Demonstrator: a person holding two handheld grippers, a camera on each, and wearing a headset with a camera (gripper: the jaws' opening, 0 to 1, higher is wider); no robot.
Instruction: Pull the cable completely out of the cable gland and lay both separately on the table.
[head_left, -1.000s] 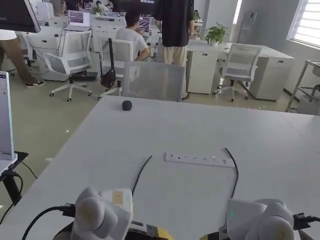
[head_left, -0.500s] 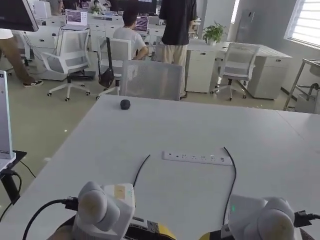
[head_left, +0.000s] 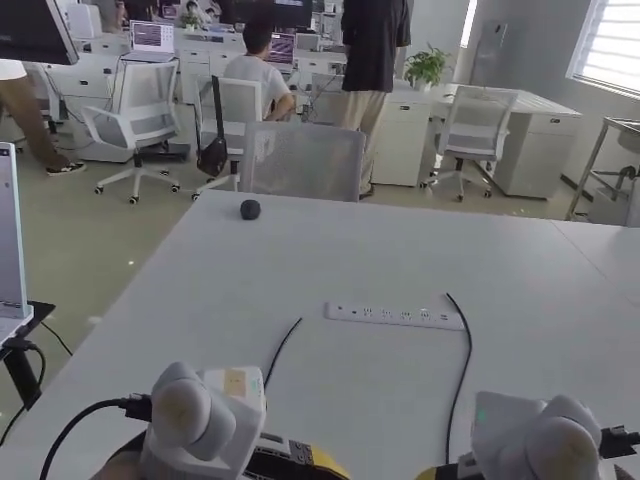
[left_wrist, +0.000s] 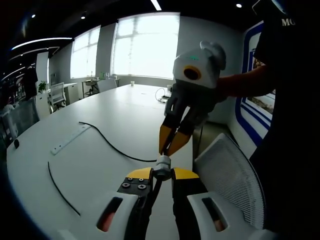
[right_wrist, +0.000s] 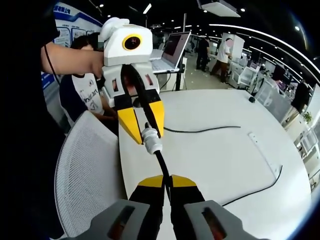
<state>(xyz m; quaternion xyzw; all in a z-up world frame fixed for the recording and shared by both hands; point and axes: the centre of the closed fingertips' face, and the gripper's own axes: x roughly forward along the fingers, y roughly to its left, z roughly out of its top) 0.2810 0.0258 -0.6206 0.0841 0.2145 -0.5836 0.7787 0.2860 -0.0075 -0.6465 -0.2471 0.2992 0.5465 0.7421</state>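
White and broad, the office table carries a flat white power strip and a loose black lead. The work itself hangs in the air just off the table's near edge. The left gripper has its yellow-tipped jaws drawn narrow around a pale grey plastic cable gland, pinching it at the very tips. The right gripper faces it tip to tip, jaws pressed together on the thin black cable just beside where it leaves the gland. Between the two the cable runs straight, so its long axis lies along the line joining the grippers. In the right gripper view, the rest of the cable trails back from the gland between the left jaws. Freeing it looks to call for parting the hands along that same line, the right taking the cable away while the left holds the gland fixed. A sideways pull would probably bind it.
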